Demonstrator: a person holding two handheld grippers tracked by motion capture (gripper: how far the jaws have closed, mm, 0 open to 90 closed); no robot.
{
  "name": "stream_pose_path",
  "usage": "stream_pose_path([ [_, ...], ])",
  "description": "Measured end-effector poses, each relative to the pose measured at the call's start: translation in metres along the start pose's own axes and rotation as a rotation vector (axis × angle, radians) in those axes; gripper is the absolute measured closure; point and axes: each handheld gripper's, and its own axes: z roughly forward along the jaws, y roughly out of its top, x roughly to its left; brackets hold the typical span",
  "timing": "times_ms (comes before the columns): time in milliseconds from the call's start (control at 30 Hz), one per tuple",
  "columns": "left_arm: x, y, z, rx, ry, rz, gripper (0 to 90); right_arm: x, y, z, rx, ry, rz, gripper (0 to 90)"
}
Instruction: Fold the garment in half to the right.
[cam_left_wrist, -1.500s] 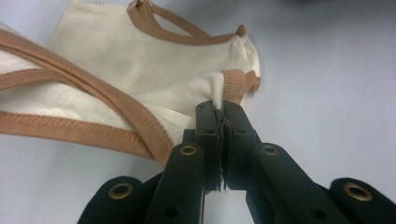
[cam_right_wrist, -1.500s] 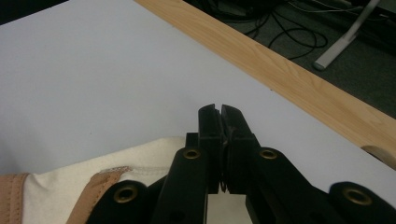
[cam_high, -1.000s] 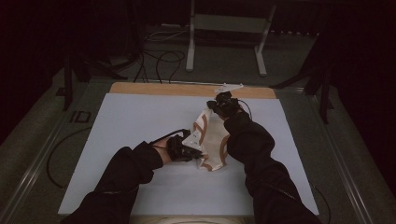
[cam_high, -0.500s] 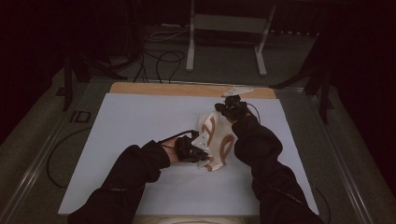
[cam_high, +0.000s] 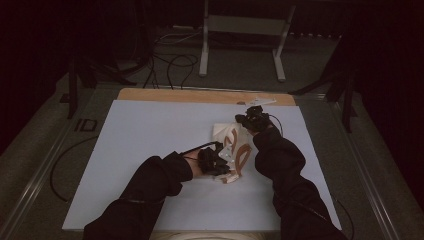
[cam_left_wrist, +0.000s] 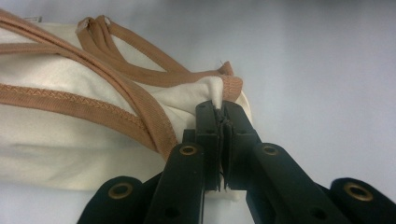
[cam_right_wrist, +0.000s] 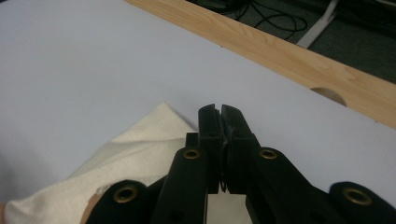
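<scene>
— Cream cloth with tan binding: the garment (cam_high: 234, 150) lies folded near the middle of the pale table (cam_high: 140, 145). Why pinch it at both ends?

— Likely to keep the fold taut. The left gripper (cam_left_wrist: 220, 108) has its fingers (cam_left_wrist: 205, 122) clamped on a trimmed corner at the near end; the right gripper (cam_right_wrist: 220, 112) is pressed shut at the far end, cloth seemingly caught beneath.

— And the wooden strip (cam_right_wrist: 299, 56)?

— Just the table's far border, well apart from the garment.

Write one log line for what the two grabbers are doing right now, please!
left gripper: shut on cream garment at brown-trimmed edge | right gripper: shut on garment's far end | surface: white table
</scene>
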Motion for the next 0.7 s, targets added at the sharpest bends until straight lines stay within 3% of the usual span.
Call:
stream_pose_path([
  [700,-0.001,0.009,0.024,0.012,-0.001,-0.034,86.4,-0.016,-0.027,0.011,0.014,-0.016,0.025,88.0],
])
